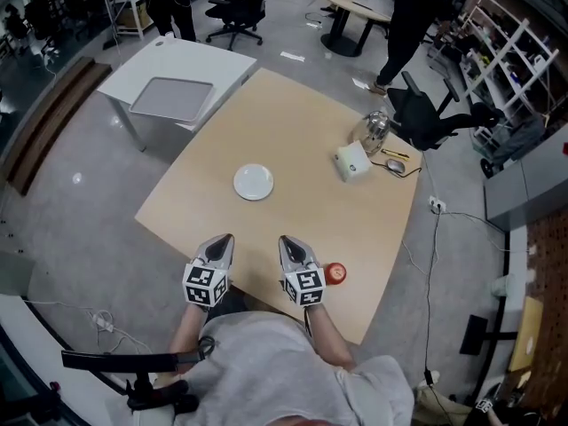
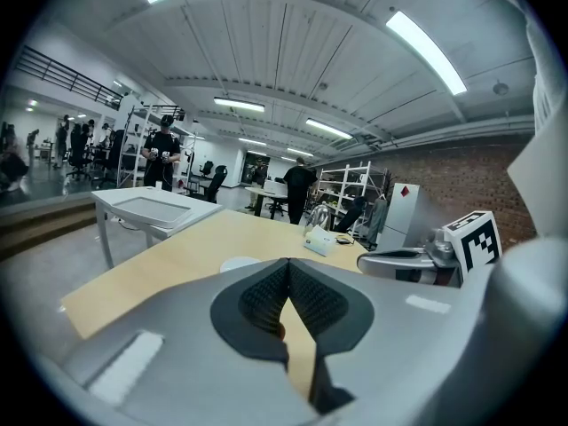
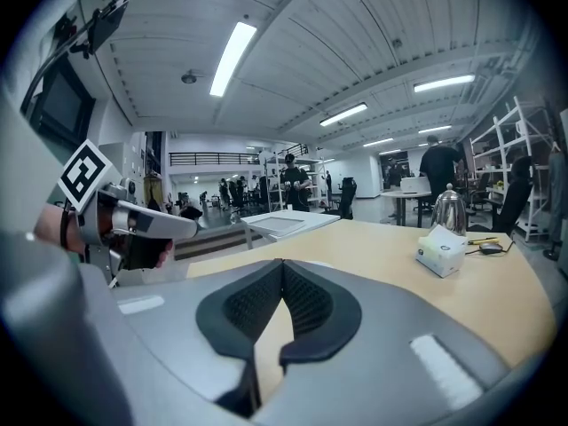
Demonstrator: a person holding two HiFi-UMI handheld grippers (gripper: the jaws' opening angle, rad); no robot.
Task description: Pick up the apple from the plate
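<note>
The left gripper (image 1: 223, 239) and right gripper (image 1: 289, 240) are held pressed together, empty, the apple (image 1: 335, 273) seen just beside the right one.

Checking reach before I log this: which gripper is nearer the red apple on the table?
Right. The apple lies just to the right of the right gripper; the left gripper is farther off, beyond the right one.

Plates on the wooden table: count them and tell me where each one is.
1. The white plate sits near the middle of the wooden table, with nothing on it. No other plate seems hidden behind anything.
</note>
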